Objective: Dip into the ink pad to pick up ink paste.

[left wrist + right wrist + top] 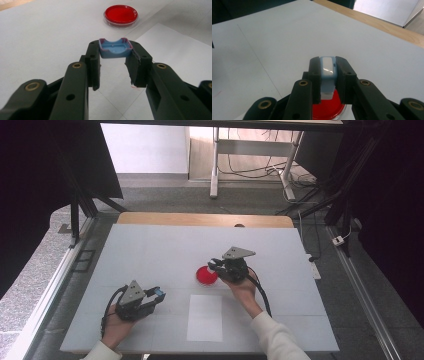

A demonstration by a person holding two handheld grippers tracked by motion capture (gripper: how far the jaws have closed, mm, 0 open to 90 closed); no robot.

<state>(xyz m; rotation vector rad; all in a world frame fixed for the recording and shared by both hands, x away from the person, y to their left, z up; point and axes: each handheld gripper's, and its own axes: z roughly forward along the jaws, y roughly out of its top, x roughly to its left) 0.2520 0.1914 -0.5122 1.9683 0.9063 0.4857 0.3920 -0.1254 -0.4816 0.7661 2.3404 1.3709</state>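
A round red dish [205,276] sits on the white table near its middle. My right gripper [215,265] hovers over the dish's right edge, shut on a small pale blue and white block [327,71]; the red dish [325,111] shows just beneath the jaws. My left gripper [158,293] rests low at the front left, shut on a shallow blue cap [115,48] with a curved notch and reddish rims. From the left gripper view the red dish [121,14] lies well ahead, apart from the cap.
A white paper sheet [205,317] lies flat in front of the dish, between the two hands, and appears at the right as paper [175,47]. The table's wooden far edge [205,219] runs across the back. Desk legs and cables stand on the floor beyond.
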